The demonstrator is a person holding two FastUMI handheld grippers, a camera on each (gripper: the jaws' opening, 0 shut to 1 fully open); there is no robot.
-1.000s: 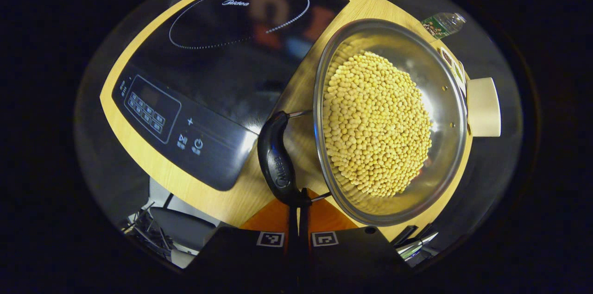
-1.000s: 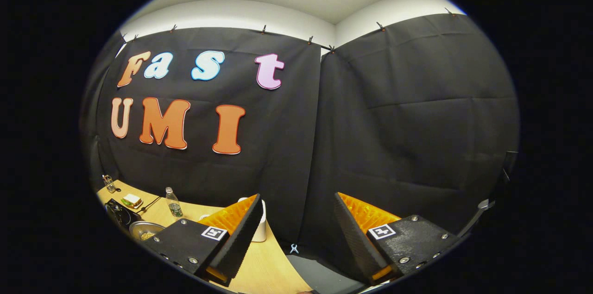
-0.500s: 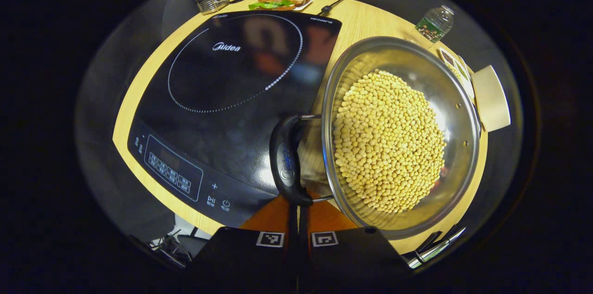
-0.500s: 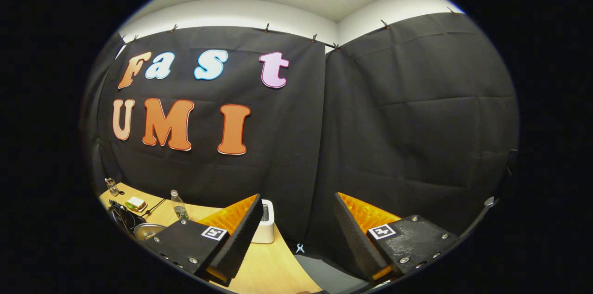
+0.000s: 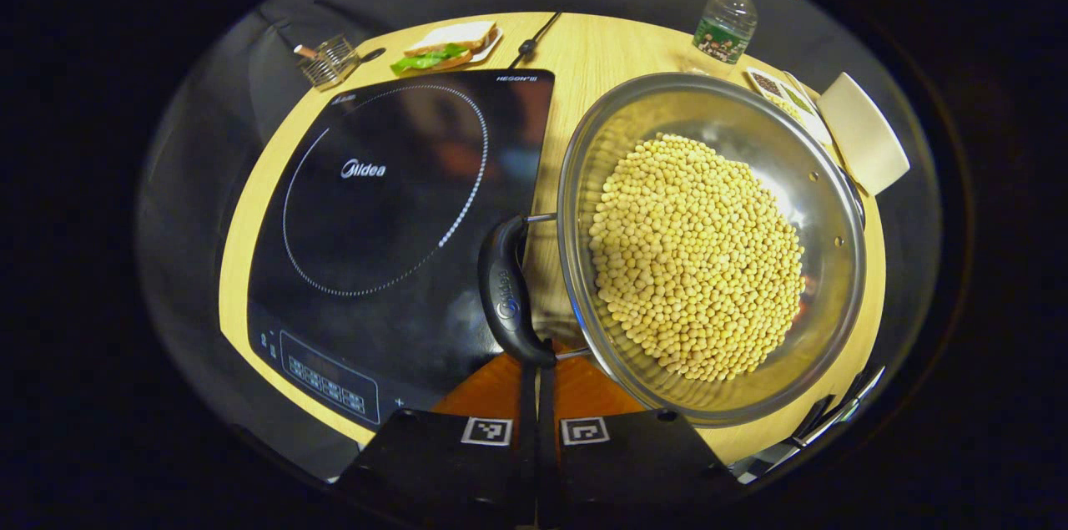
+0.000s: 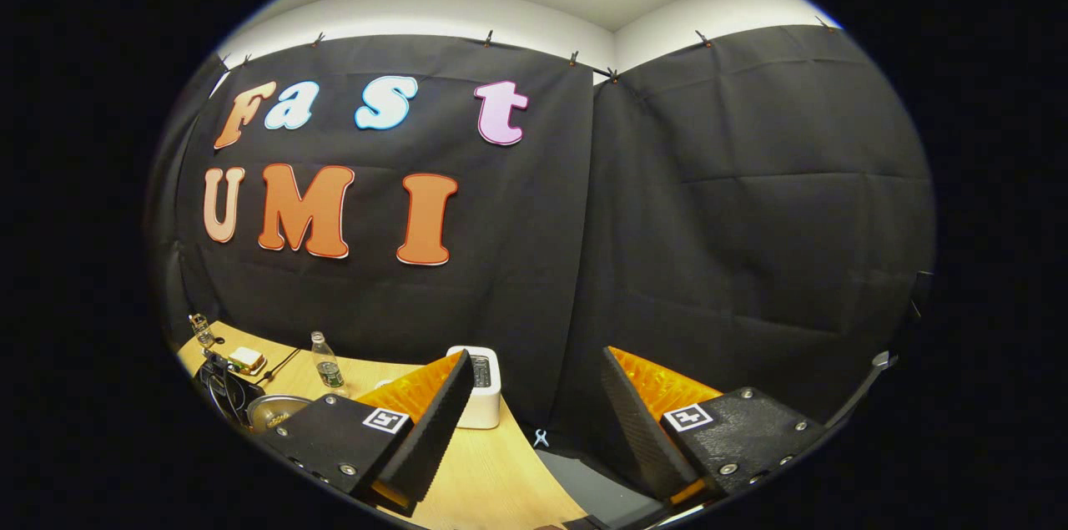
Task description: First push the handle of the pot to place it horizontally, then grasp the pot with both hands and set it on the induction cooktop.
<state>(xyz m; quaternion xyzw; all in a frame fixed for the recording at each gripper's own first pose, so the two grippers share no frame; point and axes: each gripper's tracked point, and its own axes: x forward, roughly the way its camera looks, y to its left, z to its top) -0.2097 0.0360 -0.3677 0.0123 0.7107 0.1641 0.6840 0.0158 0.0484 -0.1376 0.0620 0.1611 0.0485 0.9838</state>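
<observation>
A steel pot point(image 5: 709, 246) heaped with yellow beans stands on the wooden table point(image 5: 601, 54), right of the black induction cooktop point(image 5: 375, 213). The pot's black loop handle point(image 5: 503, 292) sticks out toward the cooktop, over its right edge. My left gripper point(image 5: 538, 367) is shut, its tips touching the near end of that handle. My right gripper point(image 6: 534, 396) hangs open in the air, facing the booth wall with nothing between its fingers. In the right gripper view the pot point(image 6: 271, 411) and the cooktop point(image 6: 219, 384) are small at the lower left.
A sandwich on a plate point(image 5: 446, 46), a wire basket point(image 5: 327, 63) and a cable lie behind the cooktop. A water bottle point(image 5: 726, 21) and a white toaster point(image 5: 863, 133) stand beyond the pot. The toaster point(image 6: 480, 396) sits near the table's far edge.
My left gripper has swung with its tips on the handle, so the cooktop slid left in its view and the handle turned. The right gripper panned slightly, bringing the toaster into view.
</observation>
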